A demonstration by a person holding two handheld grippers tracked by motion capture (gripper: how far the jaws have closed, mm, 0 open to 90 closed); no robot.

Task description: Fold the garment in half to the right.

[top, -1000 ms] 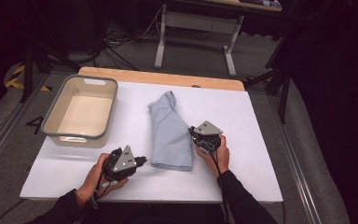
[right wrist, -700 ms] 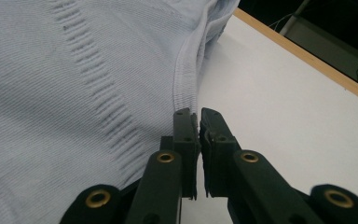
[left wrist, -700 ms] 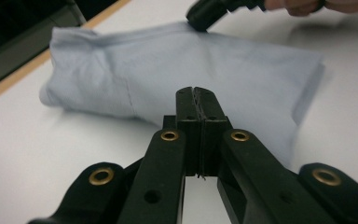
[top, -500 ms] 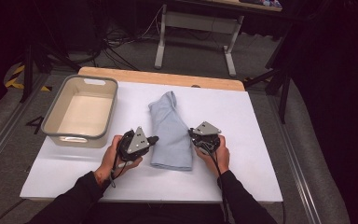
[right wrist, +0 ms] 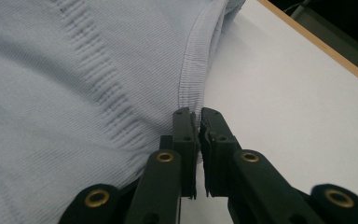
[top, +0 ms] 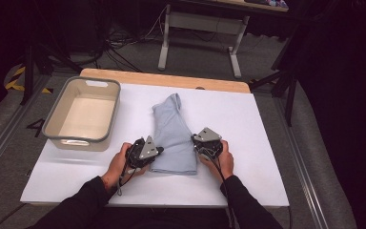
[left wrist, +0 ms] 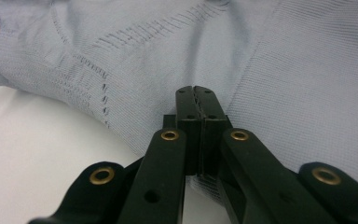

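Observation:
A light blue knit garment (top: 174, 133) lies folded lengthwise in the middle of the white table (top: 248, 124). My left gripper (top: 158, 150) is at the garment's near left edge. In the left gripper view its jaws are pressed shut (left wrist: 196, 88) and rest low over the knit fabric (left wrist: 135, 70), with no cloth visible between them. My right gripper (top: 196, 141) is at the near right edge. There its jaws (right wrist: 196, 114) are closed on the ribbed hem (right wrist: 193, 79) of the garment, a thin edge showing between them.
A beige plastic bin (top: 57, 114) stands on the table at the left and looks empty. A wooden strip (top: 167, 79) runs along the table's far edge. Bare white tabletop (right wrist: 298, 107) stretches to the right of the garment.
My left gripper has moved right and forward from the bare table to the garment's left edge. The right gripper has stayed at the right edge.

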